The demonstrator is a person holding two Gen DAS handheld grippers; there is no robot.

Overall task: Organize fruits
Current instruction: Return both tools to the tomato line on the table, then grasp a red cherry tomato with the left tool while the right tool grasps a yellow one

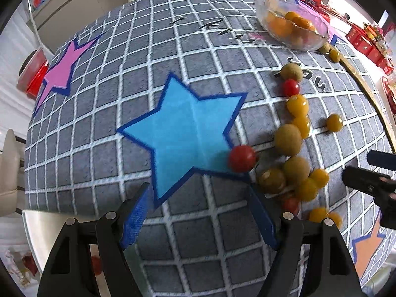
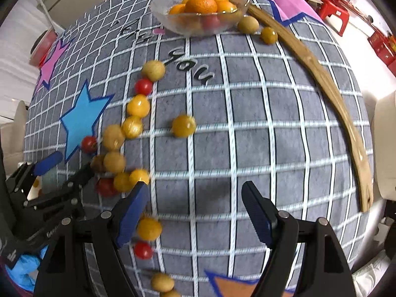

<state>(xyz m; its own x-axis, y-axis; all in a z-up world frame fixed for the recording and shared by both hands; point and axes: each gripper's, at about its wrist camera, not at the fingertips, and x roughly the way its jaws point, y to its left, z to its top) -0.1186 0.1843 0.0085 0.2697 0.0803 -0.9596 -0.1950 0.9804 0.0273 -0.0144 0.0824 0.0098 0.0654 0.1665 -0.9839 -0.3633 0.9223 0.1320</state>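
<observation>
grey felt cloth [image 2: 247, 128] with white grid, and loose fruit strung across it in a curved line. glass bowl [image 2: 173, 22] sits at the far edge, already holding oranges [image 2: 201, 5] plus something red underneath.

both grippers empty. left gripper [image 1: 198, 212] has jaws wide, hovering over the blue star [image 1: 183, 133]. right gripper [image 2: 195, 212] also wide, over bare cloth, with the fruit line off its left finger.

fruit positions: red tomato [image 1: 242, 158] on the star's right tip, nearest the left gripper. tight cluster just right of it: brownish-green round ones [image 1: 288, 139], yellow ones [image 1: 297, 105], another tomato [image 1: 291, 87] further up the line. one yellow fruit [image 2: 183, 125] sits alone, well apart from the rest. two more fruits [image 2: 248, 24] lie just beside the bowl, by the wooden strip [image 2: 321, 79].

my read: still early, most fruit is on the cloth. for a clean pick, go for isolated pieces first. the lone yellow suits the right gripper and the star-tip tomato the left. come straight down with the fingers straddling it and close gently; these are round and will likely roll or squash. avoid the cluster until it's thinned, since a finger going in there would probably scatter neighbours. the frames are motion-blurred, so settle before closing.
</observation>
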